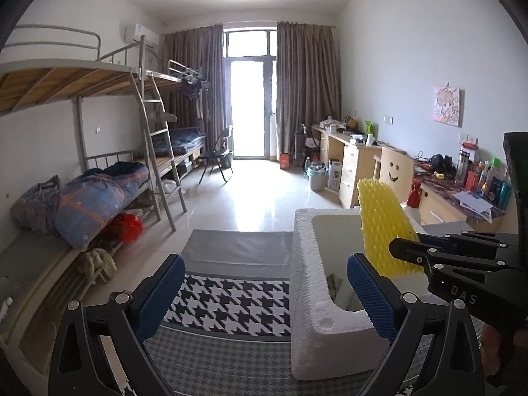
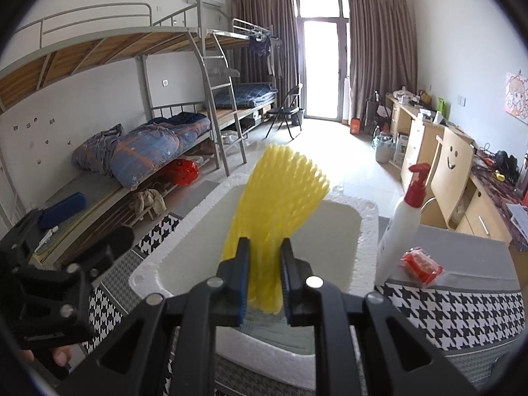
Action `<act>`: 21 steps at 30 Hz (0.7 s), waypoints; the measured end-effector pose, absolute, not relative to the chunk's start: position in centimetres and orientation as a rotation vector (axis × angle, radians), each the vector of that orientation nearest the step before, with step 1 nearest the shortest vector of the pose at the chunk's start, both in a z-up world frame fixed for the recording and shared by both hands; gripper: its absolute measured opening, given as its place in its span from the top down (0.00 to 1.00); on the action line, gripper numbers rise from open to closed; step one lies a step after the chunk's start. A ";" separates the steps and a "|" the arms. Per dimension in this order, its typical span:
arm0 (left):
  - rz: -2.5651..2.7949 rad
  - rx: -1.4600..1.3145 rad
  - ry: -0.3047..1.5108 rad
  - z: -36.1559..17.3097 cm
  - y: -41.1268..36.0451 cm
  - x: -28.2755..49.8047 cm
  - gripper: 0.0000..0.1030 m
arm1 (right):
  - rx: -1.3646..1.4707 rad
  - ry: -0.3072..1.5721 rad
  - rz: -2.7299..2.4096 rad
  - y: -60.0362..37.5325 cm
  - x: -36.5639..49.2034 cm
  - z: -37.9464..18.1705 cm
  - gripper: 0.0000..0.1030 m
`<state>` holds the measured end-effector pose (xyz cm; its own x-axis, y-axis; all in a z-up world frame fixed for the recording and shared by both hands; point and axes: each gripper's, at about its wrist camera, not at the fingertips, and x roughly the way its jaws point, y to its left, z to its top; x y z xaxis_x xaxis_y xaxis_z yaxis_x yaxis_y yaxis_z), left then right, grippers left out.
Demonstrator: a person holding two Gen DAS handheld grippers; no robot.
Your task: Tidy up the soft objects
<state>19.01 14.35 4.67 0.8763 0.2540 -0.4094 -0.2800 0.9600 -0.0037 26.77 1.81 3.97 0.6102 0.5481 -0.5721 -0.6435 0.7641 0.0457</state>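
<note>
While right gripper pinches yellow net over foam box — likely for dropping in — left gripper waits beside box, jaws wide, empty

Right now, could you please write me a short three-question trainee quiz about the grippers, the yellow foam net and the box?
1. True or false: the right gripper is shut on the yellow foam net.
2. Over what is the net held? A) white foam box B) folding chair C) bunk bed
3. Fill in: the left gripper is ____, holding nothing.

Key: 1 true. 2 A. 3 open.
</note>
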 end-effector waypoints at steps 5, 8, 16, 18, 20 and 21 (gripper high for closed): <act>0.279 -0.067 0.416 4.7 14.5 18.7 0.04 | -0.175 0.615 0.690 2.2 27.3 3.8 0.79; 0.280 -0.067 0.415 4.6 14.5 18.7 0.04 | -0.179 0.624 0.684 2.4 27.5 3.6 0.79; 0.280 -0.064 0.419 4.6 14.6 18.5 0.04 | -0.181 0.626 0.689 2.5 27.5 3.5 0.36; 0.278 -0.065 0.420 4.7 14.5 18.5 0.04 | -0.182 0.625 0.689 2.4 27.5 3.6 0.36; 0.277 -0.064 0.419 4.8 14.5 18.5 0.04 | -0.180 0.622 0.688 2.3 27.5 3.6 0.36; 0.276 -0.063 0.419 4.9 14.5 18.4 0.04 | -0.177 0.620 0.689 2.2 27.5 3.7 0.36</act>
